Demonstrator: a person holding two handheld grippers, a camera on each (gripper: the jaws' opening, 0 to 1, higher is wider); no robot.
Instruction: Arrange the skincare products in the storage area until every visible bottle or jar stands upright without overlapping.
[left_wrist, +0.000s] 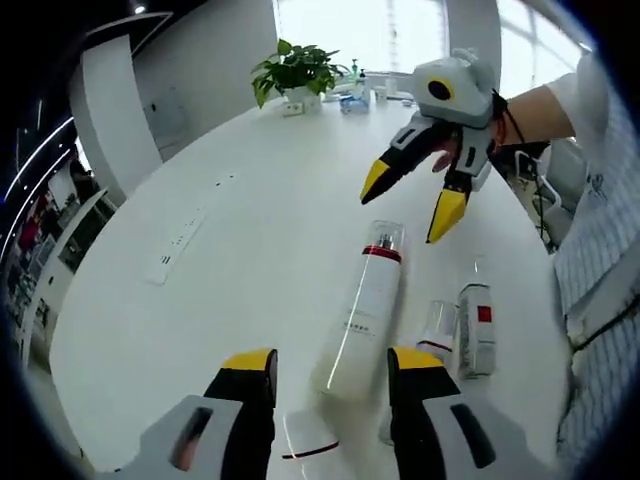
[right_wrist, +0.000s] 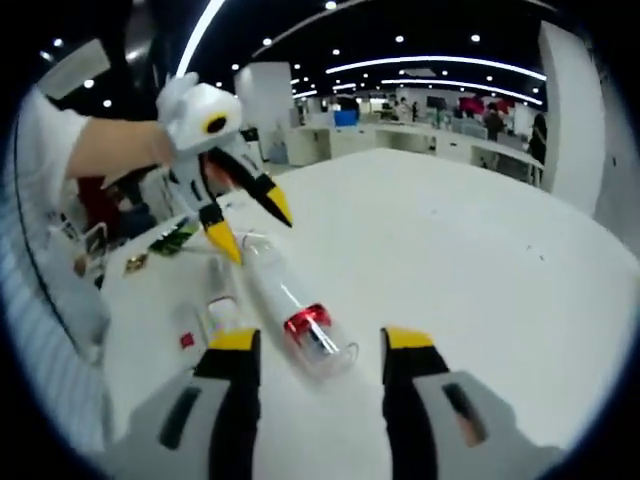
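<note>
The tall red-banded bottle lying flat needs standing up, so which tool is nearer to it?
Left, probably. The left tool has the tall bottle's base between its open jaws; the right tool hovers open just beyond the cap.

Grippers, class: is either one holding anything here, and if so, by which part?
Nothing is held. The left gripper and right gripper are both open, apart from the lying tall bottle.
</note>
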